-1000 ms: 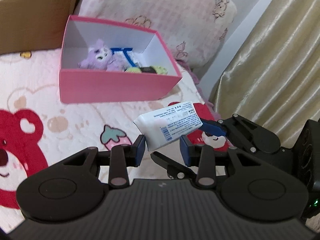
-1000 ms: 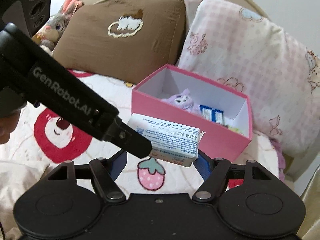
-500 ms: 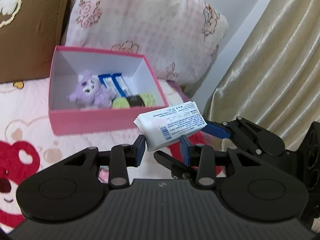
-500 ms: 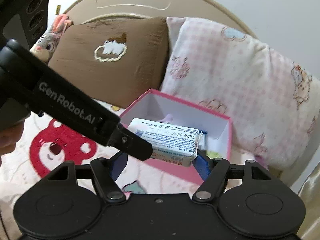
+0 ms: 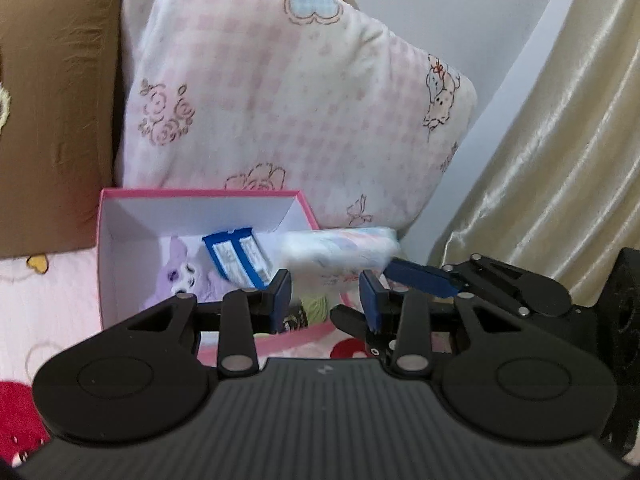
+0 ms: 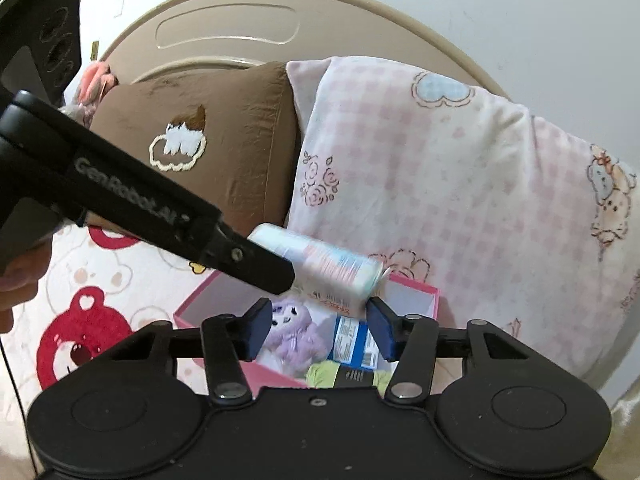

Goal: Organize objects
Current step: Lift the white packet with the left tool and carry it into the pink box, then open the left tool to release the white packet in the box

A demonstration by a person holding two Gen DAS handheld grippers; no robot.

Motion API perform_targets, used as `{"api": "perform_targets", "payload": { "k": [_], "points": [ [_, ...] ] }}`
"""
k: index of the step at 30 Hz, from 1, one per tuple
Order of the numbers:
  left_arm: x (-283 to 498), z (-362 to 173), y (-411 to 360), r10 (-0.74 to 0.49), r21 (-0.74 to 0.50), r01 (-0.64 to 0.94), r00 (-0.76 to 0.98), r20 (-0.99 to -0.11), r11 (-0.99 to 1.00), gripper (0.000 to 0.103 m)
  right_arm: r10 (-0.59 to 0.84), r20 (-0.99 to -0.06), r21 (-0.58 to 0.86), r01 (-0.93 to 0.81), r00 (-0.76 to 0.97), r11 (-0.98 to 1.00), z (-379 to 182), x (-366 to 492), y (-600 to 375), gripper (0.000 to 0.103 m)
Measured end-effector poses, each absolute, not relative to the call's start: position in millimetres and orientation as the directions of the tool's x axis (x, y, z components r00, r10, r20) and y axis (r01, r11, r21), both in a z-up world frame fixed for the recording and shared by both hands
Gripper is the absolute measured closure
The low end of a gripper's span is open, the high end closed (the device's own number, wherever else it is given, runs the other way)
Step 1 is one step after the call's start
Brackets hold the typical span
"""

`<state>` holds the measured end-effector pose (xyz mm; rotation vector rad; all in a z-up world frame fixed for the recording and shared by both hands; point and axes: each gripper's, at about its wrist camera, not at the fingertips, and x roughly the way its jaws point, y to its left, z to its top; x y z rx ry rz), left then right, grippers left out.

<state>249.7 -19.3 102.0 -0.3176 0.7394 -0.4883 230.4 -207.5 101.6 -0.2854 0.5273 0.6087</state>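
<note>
1. The left gripper [image 5: 325, 285] is pinching a pack of tissues [image 5: 340, 248] by its near end, with the pads tight on both sides. The pack is up in the air over the near right corner of a pink box [image 5: 200, 191], and it's too smeared with blur to read the print.
2. The right gripper [image 6: 318, 320] has just been closing its jaws, but they still stand apart. The pack sits just past the tips at about 12 o'clock, with its lower corner by the right pad. I can't tell if that pad touches it; nothing is clamped.
3. In the box there's a purple plush [image 5: 176, 272] at 9 o'clock from the pack, with blue packets [image 5: 236, 254] beside it. The gripper fingers half hide a green thing [image 6: 324, 372] with a black band, so I can't say what it is.
4. A hand [image 6: 16, 280] is cut off at the left edge of the right view. A stuffed toy [image 6: 94, 84] only peeks out behind the brown pillow [image 6: 224, 140].
5. All of it is on a bed with a bear-print cover [image 6: 80, 336]. A pink checked pillow [image 5: 280, 100] stands behind the box at 12 o'clock, with the headboard [image 6: 240, 40] behind that. There's a shiny curtain [image 5: 560, 160] at 3 o'clock.
</note>
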Motion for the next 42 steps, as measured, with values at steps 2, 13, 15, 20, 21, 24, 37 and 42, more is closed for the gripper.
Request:
{"api": "perform_targets", "payload": {
  "k": [2, 13, 15, 20, 21, 24, 37, 42],
  "points": [
    [264, 100, -23, -0.568, -0.478, 0.325, 0.602, -0.561, 0.816, 0.067, 0.498, -0.549, -0.077, -0.634, 0.671, 0.769, 100, 241, -207, 0.057],
    [319, 35, -31, -0.458, -0.424, 0.205, 0.581, -0.673, 0.882, 0.067, 0.479, -0.637, 0.052, -0.586, 0.605, 0.809, 30, 306, -207, 0.063],
    [321, 25, -29, -0.436, -0.405, 0.189, 0.569, -0.697, 0.895, 0.067, 0.481, -0.653, 0.095, -0.567, 0.585, 0.818, 21, 312, -212, 0.063],
    [318, 9, -23, -0.41, -0.393, 0.156, 0.552, -0.726, 0.906, 0.067, 0.472, -0.67, 0.115, -0.548, 0.573, 0.828, 11, 313, -216, 0.062],
    [317, 7, -22, -0.409, -0.394, 0.153, 0.55, -0.728, 0.906, 0.067, 0.472, -0.67, 0.116, -0.548, 0.572, 0.828, 12, 312, -215, 0.062],
    [312, 7, -20, -0.407, -0.394, 0.148, 0.546, -0.732, 0.907, 0.067, 0.47, -0.674, 0.111, -0.552, 0.569, 0.827, 14, 306, -212, 0.061],
    [262, 42, -15, -0.307, -0.284, 0.133, 0.572, -0.761, 0.95, 0.052, 0.45, -0.674, 0.107, -0.525, 0.587, 0.845, 48, 253, -210, 0.04],
    [235, 57, -10, -0.271, -0.26, 0.103, 0.569, -0.777, 0.96, 0.034, 0.461, -0.673, 0.116, -0.532, 0.579, 0.839, 64, 228, -208, 0.037]
  ]
}}
